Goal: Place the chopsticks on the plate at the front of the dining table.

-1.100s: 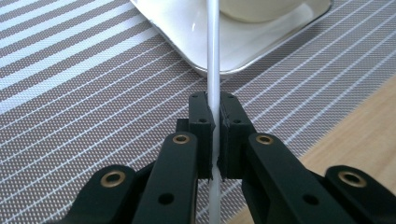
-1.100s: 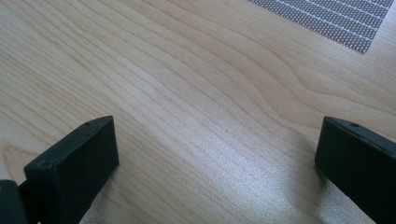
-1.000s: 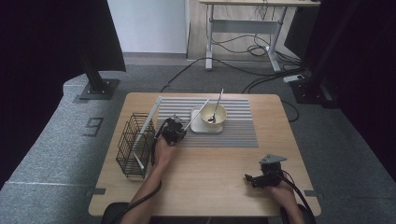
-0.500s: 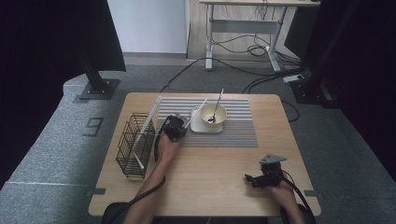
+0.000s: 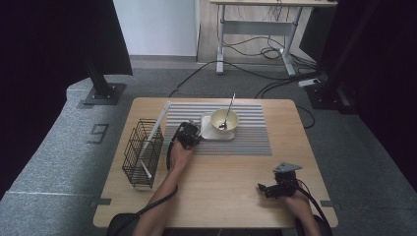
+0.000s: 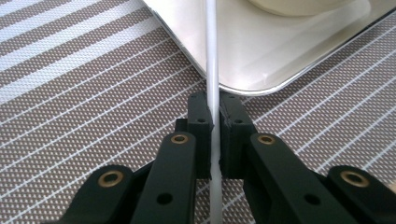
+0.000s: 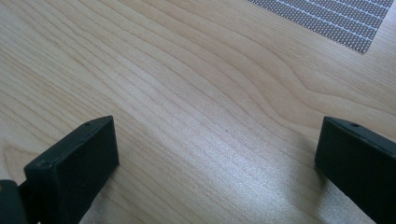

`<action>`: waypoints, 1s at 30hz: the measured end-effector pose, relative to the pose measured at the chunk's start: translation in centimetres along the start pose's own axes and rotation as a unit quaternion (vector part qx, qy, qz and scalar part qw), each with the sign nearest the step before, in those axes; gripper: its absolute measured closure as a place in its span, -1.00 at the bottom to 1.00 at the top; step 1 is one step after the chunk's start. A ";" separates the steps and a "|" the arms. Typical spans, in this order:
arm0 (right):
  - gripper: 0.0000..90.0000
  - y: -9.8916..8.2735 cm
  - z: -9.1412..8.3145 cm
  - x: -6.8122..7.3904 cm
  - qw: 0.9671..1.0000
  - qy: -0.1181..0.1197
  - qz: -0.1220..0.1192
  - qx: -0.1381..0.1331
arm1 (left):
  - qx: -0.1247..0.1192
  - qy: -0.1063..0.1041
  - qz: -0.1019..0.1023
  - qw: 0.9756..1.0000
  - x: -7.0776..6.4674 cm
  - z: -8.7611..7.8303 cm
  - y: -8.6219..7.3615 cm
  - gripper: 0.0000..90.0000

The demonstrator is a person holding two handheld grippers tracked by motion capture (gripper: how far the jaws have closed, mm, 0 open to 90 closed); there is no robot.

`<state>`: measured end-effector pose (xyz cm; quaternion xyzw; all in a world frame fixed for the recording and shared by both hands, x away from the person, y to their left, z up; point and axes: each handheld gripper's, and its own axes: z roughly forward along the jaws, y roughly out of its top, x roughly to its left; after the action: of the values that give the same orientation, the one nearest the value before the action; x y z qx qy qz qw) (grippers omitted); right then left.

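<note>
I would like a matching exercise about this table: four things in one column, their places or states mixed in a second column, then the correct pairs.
Things
1. white stick
2. spoon
3. wire basket
4. right gripper

Places or states
A. open above bare wood
B. leaning in the bowl
C. clamped in the left gripper
D. at the table's left side

Pairs: 1-C, 2-B, 3-D, 4-A

A light wooden counter sits mid-frame in the high view. A striped grey placemat lies across its upper centre, and a black wire basket stands at its left edge. The lower half shows bare wood.
</note>
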<state>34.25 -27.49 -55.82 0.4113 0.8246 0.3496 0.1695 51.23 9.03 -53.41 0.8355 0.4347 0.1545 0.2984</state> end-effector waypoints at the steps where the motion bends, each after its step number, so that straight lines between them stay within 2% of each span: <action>1: -1.00 0.0 0.0 0.0 1.000 0.000 0.000 0.000 | -0.002 -0.003 -0.001 1.000 -0.1 0.0 -0.1 0.86; 3: -1.00 0.0 0.0 0.0 1.000 0.000 0.000 0.000 | -0.007 -0.005 -0.001 1.000 -0.1 -0.1 -0.3 0.80; 6: -1.00 0.0 0.0 0.0 1.000 0.000 0.000 0.000 | -0.013 -0.009 -0.005 1.000 0.0 -0.1 -0.5 0.57; 7: -1.00 0.0 0.0 0.0 1.000 0.000 0.000 0.000 | -0.015 -0.013 -0.005 1.000 0.0 -0.2 -0.6 0.57; 8: -1.00 0.0 0.0 0.0 1.000 0.000 0.000 0.000 | -0.024 -0.020 -0.004 1.000 0.0 -0.8 -0.7 0.45; 11: -1.00 0.0 0.0 0.0 1.000 0.000 -0.001 0.000 | -0.045 -0.029 -0.006 0.999 0.1 -2.3 -0.7 0.40; 13: -1.00 0.0 0.0 0.0 1.000 0.000 0.000 0.000 | -0.050 -0.037 -0.007 0.998 0.3 -3.1 -0.8 0.36; 18: -1.00 0.0 0.0 0.0 1.000 0.000 0.000 0.001 | -0.045 -0.035 0.000 0.998 0.5 -4.0 -1.6 0.38; 24: -1.00 0.0 0.0 0.0 1.000 0.000 0.000 0.001 | -0.021 -0.035 -0.001 0.999 1.1 -3.5 -2.7 0.50; 30: -1.00 0.0 0.0 0.0 1.000 0.000 0.000 0.001 | -0.012 -0.043 -0.002 0.999 0.9 -3.1 -3.0 0.67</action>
<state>34.24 -27.48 -55.82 0.4116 0.8246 0.3493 0.1691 48.26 12.21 -52.95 0.8368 0.4213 0.1231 0.3274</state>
